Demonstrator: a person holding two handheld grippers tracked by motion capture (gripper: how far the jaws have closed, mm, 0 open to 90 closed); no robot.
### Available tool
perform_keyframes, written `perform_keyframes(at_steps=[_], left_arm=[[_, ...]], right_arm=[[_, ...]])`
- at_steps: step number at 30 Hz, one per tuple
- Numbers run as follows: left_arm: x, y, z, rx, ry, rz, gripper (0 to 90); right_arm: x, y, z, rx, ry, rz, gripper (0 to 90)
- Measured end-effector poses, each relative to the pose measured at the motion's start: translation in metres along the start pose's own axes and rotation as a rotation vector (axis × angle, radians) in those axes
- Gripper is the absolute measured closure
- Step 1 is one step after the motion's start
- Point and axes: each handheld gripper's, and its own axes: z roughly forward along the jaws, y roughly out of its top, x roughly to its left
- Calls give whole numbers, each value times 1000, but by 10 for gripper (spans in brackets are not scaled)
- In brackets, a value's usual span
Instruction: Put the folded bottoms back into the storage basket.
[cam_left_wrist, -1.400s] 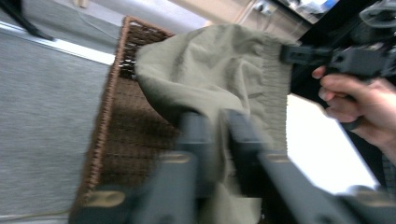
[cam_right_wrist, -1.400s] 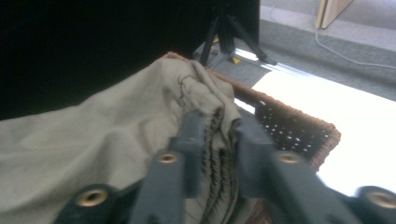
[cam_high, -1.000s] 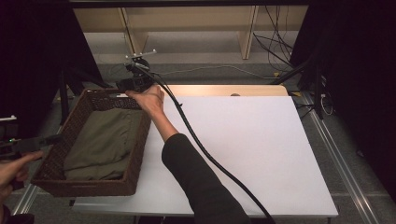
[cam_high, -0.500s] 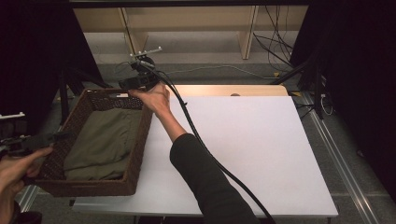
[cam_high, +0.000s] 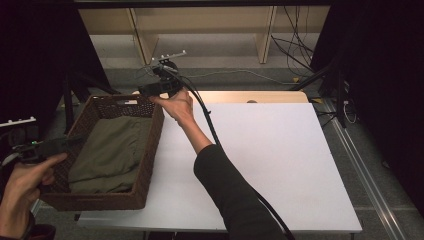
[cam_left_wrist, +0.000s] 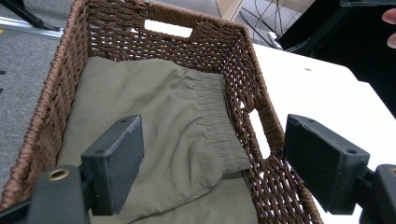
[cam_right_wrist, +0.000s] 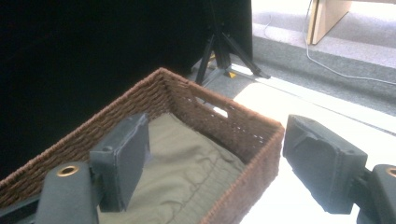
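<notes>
Both jaws spread and empty, right ones just opening, so with the basket (cam_high: 106, 150) at 9 o'clock on the surface (cam_high: 280, 165), cloth (cam_high: 112, 155) inside, we risk snagging wicker.

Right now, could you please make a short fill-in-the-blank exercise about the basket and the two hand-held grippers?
1. The olive-green garment lies inside the brown woven ____.
2. The basket stands on the ____ end of the white table in the high view.
3. The jaws of the right hand-held gripper stand ____.
4. The left hand-held gripper holds ____.

Missing words: basket; left; open; nothing
</notes>
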Motion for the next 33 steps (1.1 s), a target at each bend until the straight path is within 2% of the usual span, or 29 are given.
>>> perform_keyframes(at_steps=[3,12,16,23,33], left_arm=[[-4,0,3,-7,-6,-1,203],[-16,-1,11,-30,-44,13,202],[-22,-1,14,-30,-59,29,193],[-34,-2,18,-59,-87,40,191],[-52,-6,30,-58,-124,67,191]], right_arm=[[-5,-2,-8,-5,-21,-16,236],[-20,-9,-25,-22,-37,-13,223],[-23,-11,-34,-36,-41,-14,211],[-30,-18,-52,-57,-44,-23,205],[-33,-24,-69,-83,-43,-39,201]])
